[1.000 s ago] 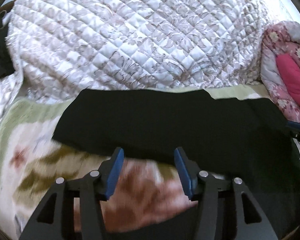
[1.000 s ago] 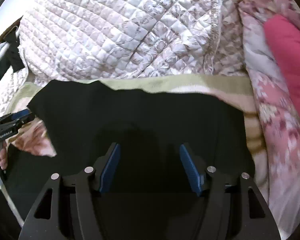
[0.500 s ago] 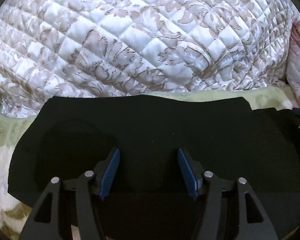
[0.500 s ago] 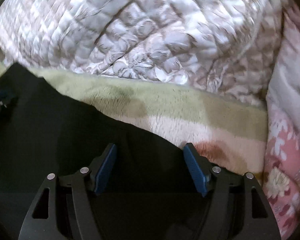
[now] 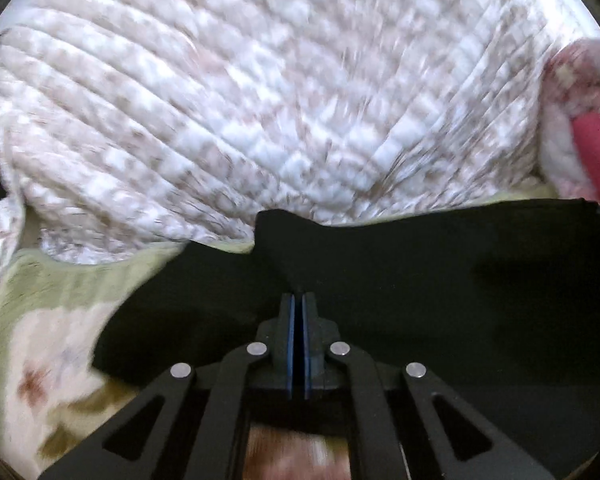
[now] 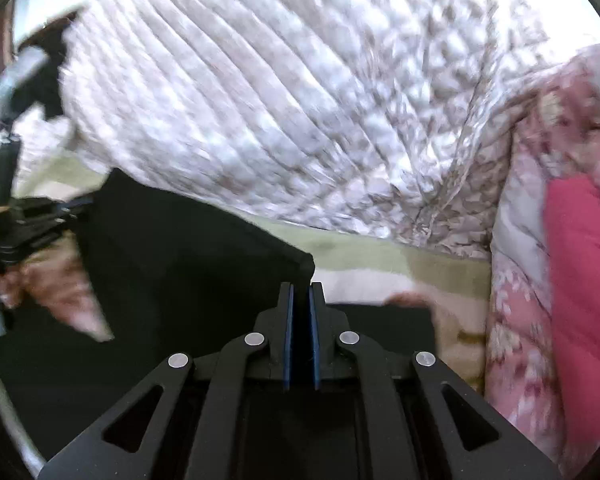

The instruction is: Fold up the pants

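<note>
Both tools, left tool [image 5: 299, 304] and right tool [image 6: 300, 296], are angling downward, having just clamped one pair of black pants [image 5: 420, 272] at 12 o'clock.

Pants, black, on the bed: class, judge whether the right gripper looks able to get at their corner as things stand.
Probably yes: the right gripper has just closed its jaws at the corner of the pants, with black fabric apparently pinched between them and nothing in the way.

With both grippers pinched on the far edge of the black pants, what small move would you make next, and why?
Probably draw both grippers toward the near edge together. The left gripper and right gripper are each shut on the black pants, the pinched edge is raised off the green blanket, and the rest lies flat.
</note>
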A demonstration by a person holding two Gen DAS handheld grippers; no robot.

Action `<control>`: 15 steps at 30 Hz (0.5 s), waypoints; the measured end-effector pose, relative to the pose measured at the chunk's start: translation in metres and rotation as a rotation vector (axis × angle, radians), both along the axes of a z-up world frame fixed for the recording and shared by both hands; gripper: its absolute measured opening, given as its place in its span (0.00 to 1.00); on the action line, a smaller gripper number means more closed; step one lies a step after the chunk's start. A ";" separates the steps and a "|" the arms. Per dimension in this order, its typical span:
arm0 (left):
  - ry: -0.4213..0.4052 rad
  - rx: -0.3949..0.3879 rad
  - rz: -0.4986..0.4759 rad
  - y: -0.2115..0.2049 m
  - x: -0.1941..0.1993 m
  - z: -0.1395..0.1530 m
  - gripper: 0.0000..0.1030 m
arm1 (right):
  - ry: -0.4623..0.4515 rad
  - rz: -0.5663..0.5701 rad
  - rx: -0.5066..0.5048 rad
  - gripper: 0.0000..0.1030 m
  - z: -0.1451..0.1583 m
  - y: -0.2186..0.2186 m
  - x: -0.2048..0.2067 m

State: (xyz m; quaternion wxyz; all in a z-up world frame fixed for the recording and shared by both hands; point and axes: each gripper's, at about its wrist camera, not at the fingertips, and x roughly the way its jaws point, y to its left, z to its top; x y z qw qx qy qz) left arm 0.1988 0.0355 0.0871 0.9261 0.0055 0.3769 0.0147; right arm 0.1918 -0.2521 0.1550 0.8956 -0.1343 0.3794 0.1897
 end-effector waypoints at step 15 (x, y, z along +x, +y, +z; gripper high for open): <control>0.144 -0.172 0.029 -0.001 -0.204 -0.048 0.05 | 0.345 -0.204 0.126 0.06 -0.087 -0.059 -0.170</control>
